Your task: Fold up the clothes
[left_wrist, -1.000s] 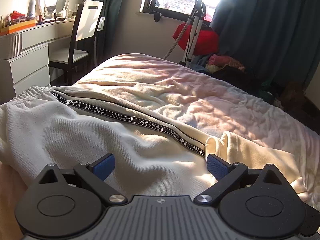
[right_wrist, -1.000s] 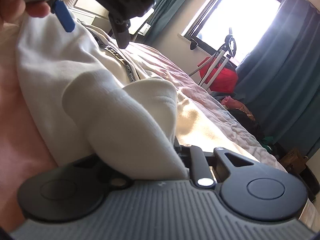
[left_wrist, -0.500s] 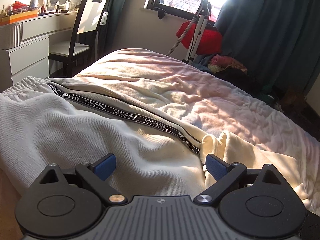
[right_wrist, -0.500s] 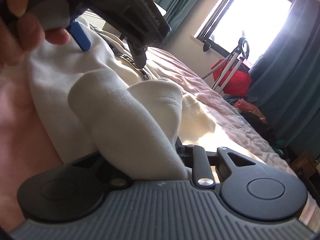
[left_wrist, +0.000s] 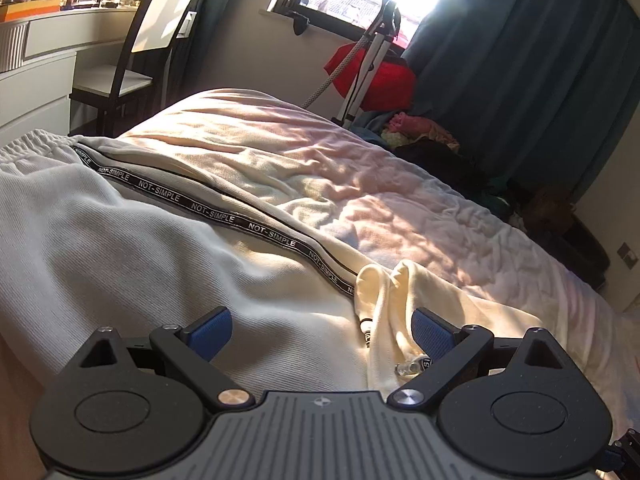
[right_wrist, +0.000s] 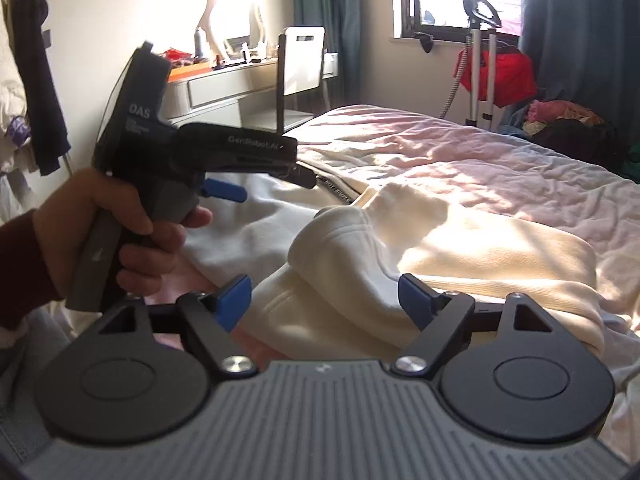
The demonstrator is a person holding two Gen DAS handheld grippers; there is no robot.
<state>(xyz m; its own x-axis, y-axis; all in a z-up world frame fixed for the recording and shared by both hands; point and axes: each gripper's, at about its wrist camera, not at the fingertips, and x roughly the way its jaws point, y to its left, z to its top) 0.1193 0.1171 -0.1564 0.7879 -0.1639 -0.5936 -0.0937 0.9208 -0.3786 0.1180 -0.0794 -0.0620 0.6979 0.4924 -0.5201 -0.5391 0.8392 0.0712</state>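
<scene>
Right wrist view: the right gripper (right_wrist: 322, 300) had its blue pads apart and the jaws were opening; a folded cream hem (right_wrist: 340, 264) of the track pants lay between the pads, and neither pad pressed on it.
Left wrist view: the left gripper (left_wrist: 322, 330) stood wide open above the cloth, gripping nothing.
Task item: cream track pants (left_wrist: 140, 248) lay spread across the bed (left_wrist: 400, 184), waistband toward 10 o'clock in the left wrist view, leg ends bunched at 5 o'clock beside the right-hand pad.
Marking: a black side stripe (left_wrist: 224, 218) printed NOT-SIMPLE ran from 10 o'clock down toward 5 o'clock.
Step in hand, as a judgement: letting go of the folded-over hem so it settles on the pants.
Doing it well: the pads should clear the cloth fully before the gripper draws away, or the fold may drag open; the stripe makes a handy line for squaring the edges.
Drawstring tip (left_wrist: 412, 366): lay loose near the left gripper's right-hand pad and could snag.
Person: a hand (right_wrist: 120, 236) in a dark red sleeve held the left gripper's handle at 9 o'clock in the right wrist view.
Surroundings: a chair (right_wrist: 302, 76) and dressing table (right_wrist: 216, 88) at 12 o'clock; a garment steamer (right_wrist: 480, 56) by the window at 1 o'clock; a clothes pile (right_wrist: 564, 120) on the floor at 2 o'clock, well apart from the work.
Obstructions: the rumpled bedspread gave an uneven surface.
</scene>
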